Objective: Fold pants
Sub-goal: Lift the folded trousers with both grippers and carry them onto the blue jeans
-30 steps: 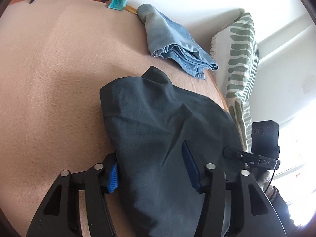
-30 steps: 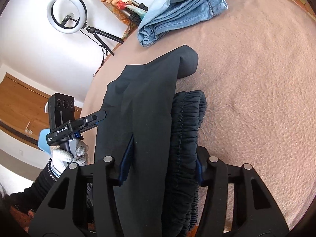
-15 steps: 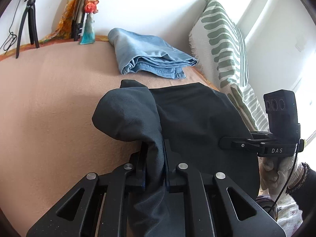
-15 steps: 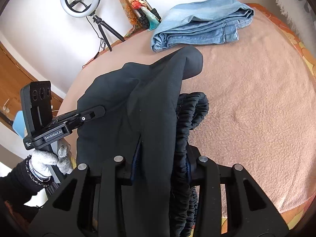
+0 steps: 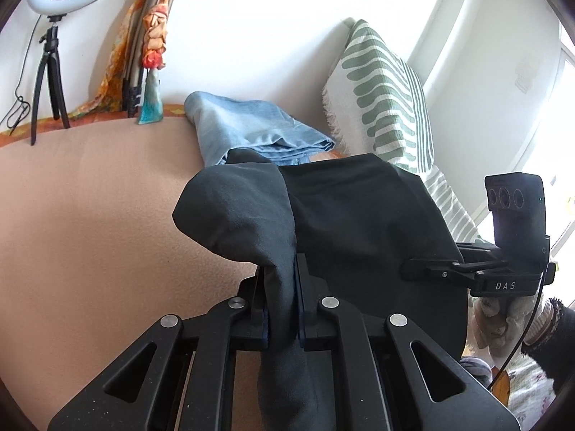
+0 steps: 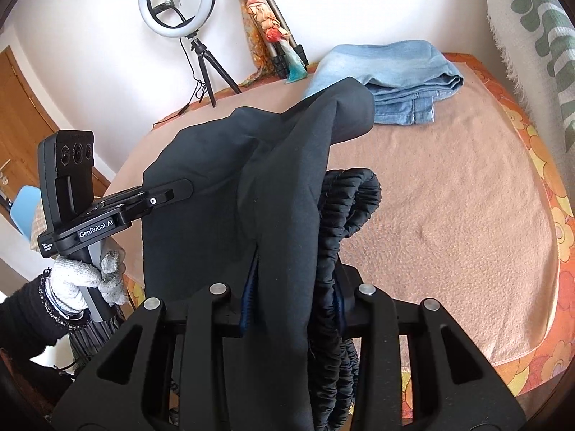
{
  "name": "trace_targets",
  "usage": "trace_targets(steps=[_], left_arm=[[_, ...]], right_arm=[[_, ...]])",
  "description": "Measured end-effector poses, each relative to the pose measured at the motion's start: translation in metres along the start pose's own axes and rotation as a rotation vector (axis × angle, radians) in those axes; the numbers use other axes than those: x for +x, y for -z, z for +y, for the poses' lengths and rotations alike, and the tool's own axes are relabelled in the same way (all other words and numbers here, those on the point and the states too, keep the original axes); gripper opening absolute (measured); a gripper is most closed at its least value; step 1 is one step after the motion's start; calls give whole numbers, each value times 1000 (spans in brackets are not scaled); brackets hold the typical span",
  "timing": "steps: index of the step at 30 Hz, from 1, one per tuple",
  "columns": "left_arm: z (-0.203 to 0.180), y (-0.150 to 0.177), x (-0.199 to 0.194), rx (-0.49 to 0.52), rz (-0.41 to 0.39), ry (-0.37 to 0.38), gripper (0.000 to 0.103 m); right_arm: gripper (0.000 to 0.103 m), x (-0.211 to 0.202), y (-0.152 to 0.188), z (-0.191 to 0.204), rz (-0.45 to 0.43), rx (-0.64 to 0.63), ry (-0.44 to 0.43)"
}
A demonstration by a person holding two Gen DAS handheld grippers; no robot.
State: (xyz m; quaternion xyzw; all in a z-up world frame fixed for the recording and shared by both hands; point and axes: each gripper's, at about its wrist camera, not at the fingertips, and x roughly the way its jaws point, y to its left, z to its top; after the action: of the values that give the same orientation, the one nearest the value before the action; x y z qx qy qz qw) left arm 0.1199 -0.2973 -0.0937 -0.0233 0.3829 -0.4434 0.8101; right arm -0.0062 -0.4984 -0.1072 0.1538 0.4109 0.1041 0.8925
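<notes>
Dark pants (image 5: 359, 215) hang bunched above the pink blanket (image 5: 90, 215), held up at two places. My left gripper (image 5: 280, 276) is shut on a fold of the dark fabric, which drapes over and down between its jaws. In the right wrist view the pants (image 6: 222, 186) fill the middle, and my right gripper (image 6: 294, 280) is shut on a thick bundle of cloth that includes the gathered elastic waistband (image 6: 345, 208). The left gripper (image 6: 179, 188) shows at the left there, held by a white-gloved hand (image 6: 79, 280). The right gripper (image 5: 409, 269) reaches in from the right in the left wrist view.
Folded light-blue jeans (image 5: 251, 133) lie at the blanket's far side (image 6: 395, 72). A green-patterned pillow (image 5: 381, 97) leans on the wall at the right. A ring light on a tripod (image 6: 178, 0) and a second tripod draped in orange cloth (image 6: 266, 25) stand behind.
Both grippers have closed on the dark pants and risen, lifting the fabric off the blanket. The left jaws went from wide apart to pinching a fold.
</notes>
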Motion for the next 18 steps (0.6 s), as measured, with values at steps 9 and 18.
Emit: trace_targets(steps=[9, 18], left_arm=[[1, -48, -22, -42, -128, 35, 6], [4, -120, -18, -24, -194, 30, 5]], right_arm=[[34, -39, -34, 13, -135, -27, 22], [34, -51, -100, 2, -219, -54, 59]])
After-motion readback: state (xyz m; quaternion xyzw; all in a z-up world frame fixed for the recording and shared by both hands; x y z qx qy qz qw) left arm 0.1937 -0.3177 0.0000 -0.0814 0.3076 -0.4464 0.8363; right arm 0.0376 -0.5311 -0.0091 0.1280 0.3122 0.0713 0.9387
